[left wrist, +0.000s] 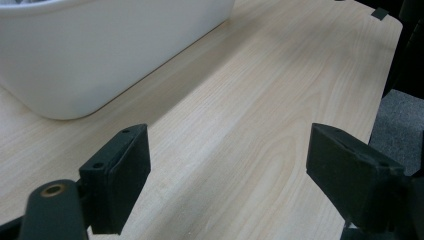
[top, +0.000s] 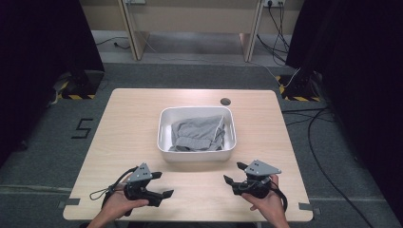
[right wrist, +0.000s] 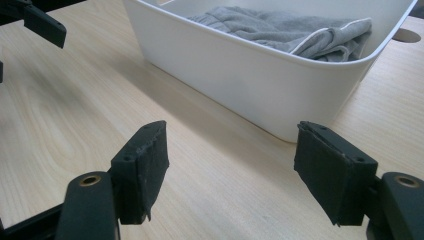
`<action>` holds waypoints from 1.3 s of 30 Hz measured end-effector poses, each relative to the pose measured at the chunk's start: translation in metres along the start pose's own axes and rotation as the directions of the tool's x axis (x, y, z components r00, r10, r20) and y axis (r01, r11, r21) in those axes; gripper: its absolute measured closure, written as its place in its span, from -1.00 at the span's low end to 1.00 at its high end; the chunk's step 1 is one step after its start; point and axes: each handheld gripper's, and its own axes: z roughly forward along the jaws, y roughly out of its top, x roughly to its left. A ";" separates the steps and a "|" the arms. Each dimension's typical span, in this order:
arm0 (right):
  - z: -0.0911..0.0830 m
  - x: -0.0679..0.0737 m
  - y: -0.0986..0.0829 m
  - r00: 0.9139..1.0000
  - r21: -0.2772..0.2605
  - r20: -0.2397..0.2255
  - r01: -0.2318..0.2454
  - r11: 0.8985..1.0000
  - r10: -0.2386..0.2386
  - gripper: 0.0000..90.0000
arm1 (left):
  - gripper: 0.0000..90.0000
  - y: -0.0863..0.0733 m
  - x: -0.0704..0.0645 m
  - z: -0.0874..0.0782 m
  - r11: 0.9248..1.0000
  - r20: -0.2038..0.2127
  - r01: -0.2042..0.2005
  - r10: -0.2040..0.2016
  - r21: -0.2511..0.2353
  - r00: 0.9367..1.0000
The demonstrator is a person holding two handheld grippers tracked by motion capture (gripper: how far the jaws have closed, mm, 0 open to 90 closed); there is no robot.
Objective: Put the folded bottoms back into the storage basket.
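One wooden table (top: 142,123), grey carpet (top: 43,142), black curtains (top: 43,38)

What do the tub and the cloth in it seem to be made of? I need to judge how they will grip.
The tub looks like smooth white plastic: an even, faintly glossy wall with rounded corners. The cloth looks like soft grey knit fabric, probably jersey: matte, rumpled folds with a pale edge trim. Both claws hang open, apart from them.

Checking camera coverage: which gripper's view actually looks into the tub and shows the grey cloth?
The right gripper: past its open jaws lie the white tub and grey cloth. The left gripper faces only the tub's outer wall and bare table.
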 end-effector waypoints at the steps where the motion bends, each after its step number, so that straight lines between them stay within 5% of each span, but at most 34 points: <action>1: 0.001 0.001 -0.002 1.000 0.004 -0.003 0.000 1.000 0.000 -0.33 | -0.61 -0.003 0.001 0.002 1.000 -0.003 0.004 -0.004 0.006 1.000; 39: -0.004 0.011 -0.044 0.999 0.076 -0.003 -0.035 0.996 0.035 -0.38 | -0.61 -0.040 -0.001 0.009 0.996 -0.037 -0.002 0.005 0.093 0.999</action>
